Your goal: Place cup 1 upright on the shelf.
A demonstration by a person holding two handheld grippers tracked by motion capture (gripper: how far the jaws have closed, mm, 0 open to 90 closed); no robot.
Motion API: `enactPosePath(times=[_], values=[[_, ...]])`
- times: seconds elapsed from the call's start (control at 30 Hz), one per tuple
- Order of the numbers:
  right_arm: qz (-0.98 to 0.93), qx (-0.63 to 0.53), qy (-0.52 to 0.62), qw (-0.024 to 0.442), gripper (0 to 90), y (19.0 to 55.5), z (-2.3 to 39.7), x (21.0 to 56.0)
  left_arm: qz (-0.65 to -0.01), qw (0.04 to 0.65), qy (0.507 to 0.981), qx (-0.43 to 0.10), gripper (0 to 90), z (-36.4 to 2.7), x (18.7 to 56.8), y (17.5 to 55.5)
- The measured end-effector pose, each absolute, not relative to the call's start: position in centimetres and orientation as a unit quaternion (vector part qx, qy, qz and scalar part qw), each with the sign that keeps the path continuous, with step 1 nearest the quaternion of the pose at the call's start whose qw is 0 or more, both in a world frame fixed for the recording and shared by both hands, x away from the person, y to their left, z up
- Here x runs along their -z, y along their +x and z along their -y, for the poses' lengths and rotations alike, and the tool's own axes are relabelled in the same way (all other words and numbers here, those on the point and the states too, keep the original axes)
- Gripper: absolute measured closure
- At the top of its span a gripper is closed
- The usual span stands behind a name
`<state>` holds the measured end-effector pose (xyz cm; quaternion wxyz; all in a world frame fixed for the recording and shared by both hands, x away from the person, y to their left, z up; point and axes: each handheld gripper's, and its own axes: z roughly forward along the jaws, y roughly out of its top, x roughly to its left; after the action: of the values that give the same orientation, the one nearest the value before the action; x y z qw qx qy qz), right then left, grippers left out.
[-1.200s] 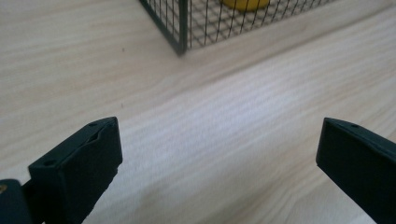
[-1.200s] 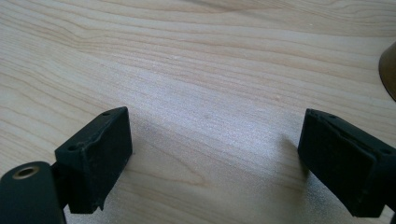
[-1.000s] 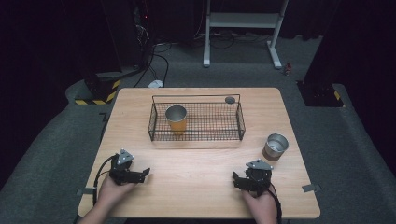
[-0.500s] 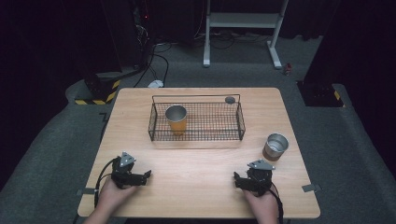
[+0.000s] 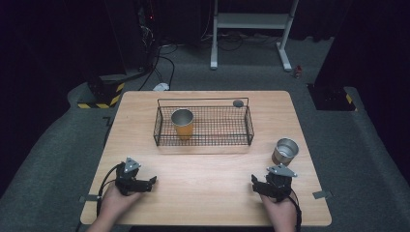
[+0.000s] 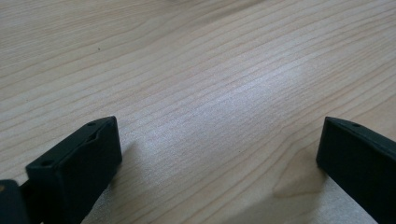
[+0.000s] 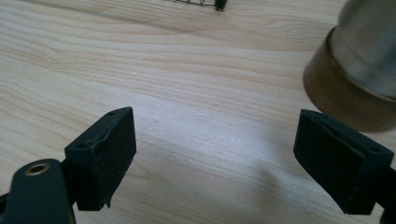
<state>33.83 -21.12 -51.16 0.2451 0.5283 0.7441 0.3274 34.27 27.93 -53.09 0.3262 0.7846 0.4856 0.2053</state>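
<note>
A black wire basket (image 5: 203, 126) stands on the wooden table (image 5: 208, 164), with an orange, metal-lined cup (image 5: 183, 123) upright in its left part. A second metal cup with a brown base (image 5: 284, 151) stands on the table right of the basket; its base (image 7: 359, 70) is at the upper right in the right gripper view. My left gripper (image 5: 151, 182) rests near the front left, open over bare wood (image 6: 219, 154). My right gripper (image 5: 257, 184) sits near the front right, open (image 7: 215, 149), just in front of that cup and apart from it.
A small dark round object (image 5: 238, 103) lies at the basket's back right corner. A corner of the basket (image 7: 219, 4) shows far off in the right gripper view. Bare wood stretches between the two hands. Dark floor with cables and a white stand lies beyond the table.
Both hands have slid slightly toward the near edge, the right one also a bit to the right. The cups and basket have not moved.
</note>
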Motion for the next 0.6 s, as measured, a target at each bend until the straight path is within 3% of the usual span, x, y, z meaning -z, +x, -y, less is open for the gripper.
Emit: enactPosePath(times=[0.6], values=[[-0.702, -0.343, 0.556, 0.283, 13.1, 33.1, 25.2, 49.8, -0.493, 0.324, 0.780, -0.210, 0.1, -27.8, 53.1, 34.6]])
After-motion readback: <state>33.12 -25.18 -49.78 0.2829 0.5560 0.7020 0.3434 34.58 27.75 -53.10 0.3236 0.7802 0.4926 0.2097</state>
